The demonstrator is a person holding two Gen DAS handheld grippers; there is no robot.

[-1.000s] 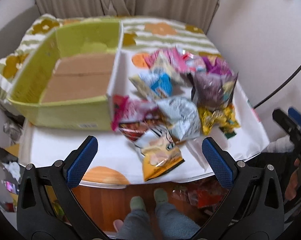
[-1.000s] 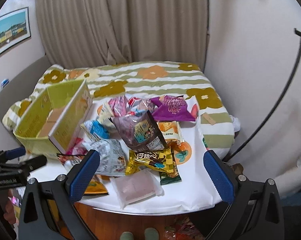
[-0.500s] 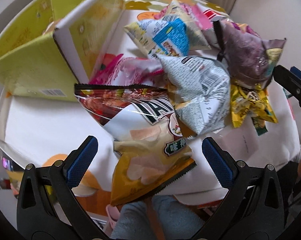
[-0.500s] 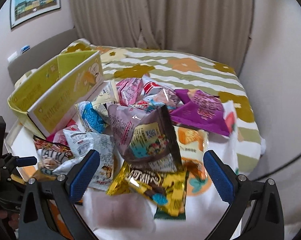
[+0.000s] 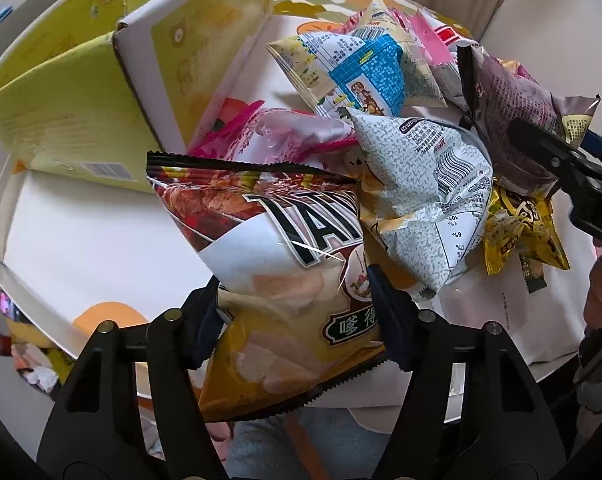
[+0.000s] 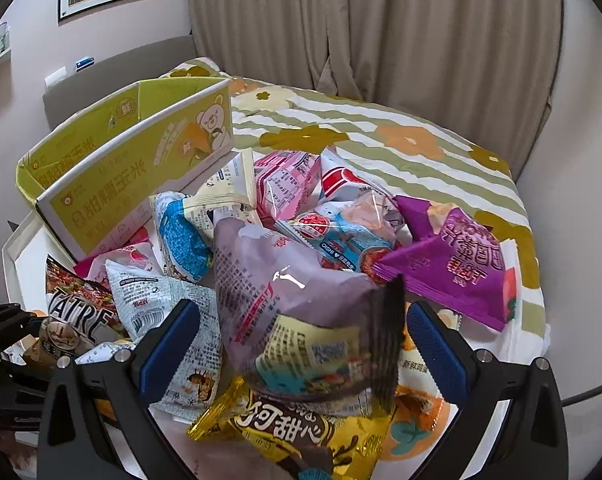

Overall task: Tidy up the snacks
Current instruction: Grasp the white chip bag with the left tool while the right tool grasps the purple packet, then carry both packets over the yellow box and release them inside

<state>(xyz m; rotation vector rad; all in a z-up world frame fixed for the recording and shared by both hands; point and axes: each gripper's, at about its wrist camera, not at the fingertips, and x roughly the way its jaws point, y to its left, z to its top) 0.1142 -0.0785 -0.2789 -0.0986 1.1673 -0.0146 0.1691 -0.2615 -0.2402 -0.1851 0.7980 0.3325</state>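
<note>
A pile of snack bags lies on a white table top [image 5: 81, 248] next to an open yellow-green box [image 5: 61, 92]. My left gripper [image 5: 295, 316] points steeply down. Its jaws are closing, and the pads press both sides of a brown, white and gold chip bag [image 5: 285, 264] at the pile's near edge. My right gripper [image 6: 301, 344] stands open and low over the pile. A mauve bag [image 6: 285, 280] rises between its blue pads [image 6: 169, 344] without touching them. The right wrist view shows the chip bag [image 6: 77, 312] at its left edge.
A grey-white bag [image 5: 421, 184] leans on the chip bag. A gold bag [image 6: 285, 432] lies under the mauve one and a purple bag [image 6: 453, 264] to its right. Behind the table is a bed with a flowered cover [image 6: 381, 136], curtains and walls. The box [image 6: 141, 152] holds nothing visible.
My left gripper dropped onto the chip bag and its jaws went from wide apart to tight on the bag. My right gripper came down and in, around the mauve bag.
</note>
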